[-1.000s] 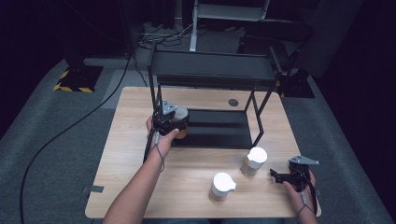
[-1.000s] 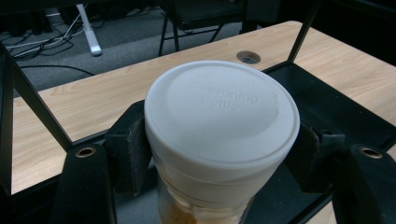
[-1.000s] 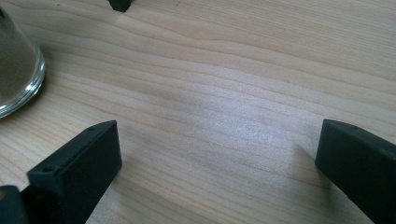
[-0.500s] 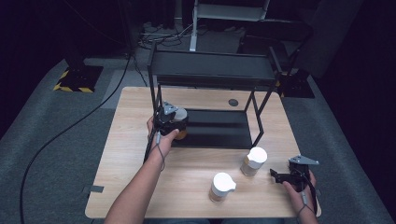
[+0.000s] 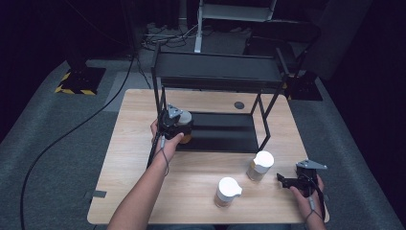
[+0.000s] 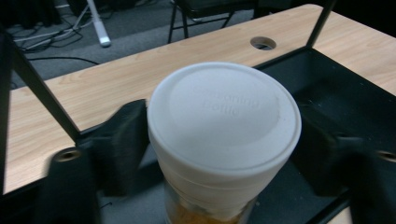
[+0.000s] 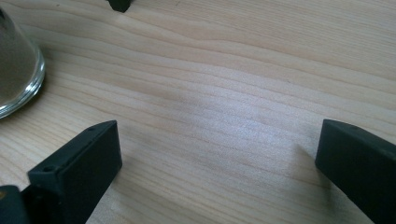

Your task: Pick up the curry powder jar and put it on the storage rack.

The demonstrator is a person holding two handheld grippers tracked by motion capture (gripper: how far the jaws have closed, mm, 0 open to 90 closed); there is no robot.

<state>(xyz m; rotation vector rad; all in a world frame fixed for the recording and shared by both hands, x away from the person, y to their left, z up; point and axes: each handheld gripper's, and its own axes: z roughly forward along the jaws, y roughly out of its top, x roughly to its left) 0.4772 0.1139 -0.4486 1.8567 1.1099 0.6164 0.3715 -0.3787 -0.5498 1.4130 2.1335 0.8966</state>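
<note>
Jar [image 6: 224, 140] with white lid is standing upright on the rack's bottom shelf [image 5: 225, 132], between the left gripper [image 5: 176, 125] jaws, which have just been opening; right gripper [image 5: 293, 182] is resting wide apart.

The table [image 5: 143, 143] is pale wood grain, the rack [image 5: 215, 69] black. Three jars have white lids: left [image 5: 184, 118], near [image 5: 228, 186], right [image 5: 263, 158]. The far-left floor plate [image 5: 79, 80] has yellow-black stripes.
</note>
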